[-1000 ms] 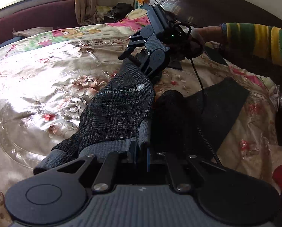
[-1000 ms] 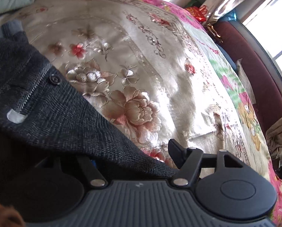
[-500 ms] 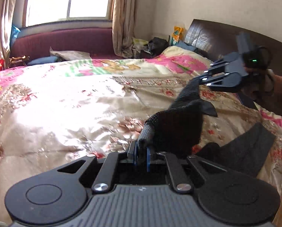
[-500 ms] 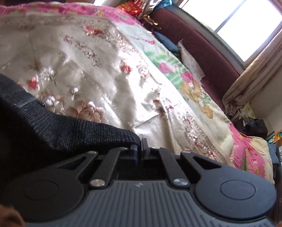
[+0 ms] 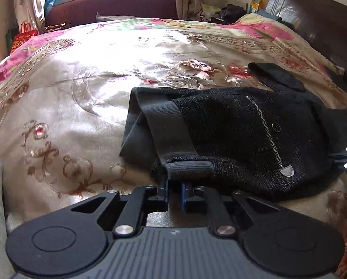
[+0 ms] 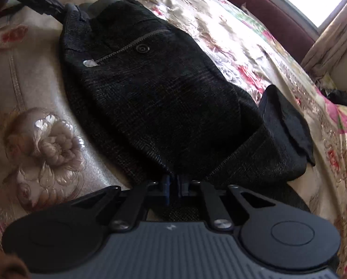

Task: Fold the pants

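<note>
pants (image 5: 231, 139): dark bundle laid flat on the bedspread (image 5: 80, 93), already doubled over, waistband end toward the left gripper (image 5: 174, 190)
left jaws: nearly shut, waistband corner pinched between them
right gripper (image 6: 173, 187): jaws have just been closing, a fold of cloth looks clamped at the opposite end
long axis: runs gripper to gripper, so each end is held by its own hand
stray leg end (image 6: 287, 118): sticks out beside the right end, probably to be tucked next

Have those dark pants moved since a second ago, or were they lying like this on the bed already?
Yes. The pants hung up near the dark headboard a second ago; now they lie lower, folded flat on the flowered bedspread.
</note>
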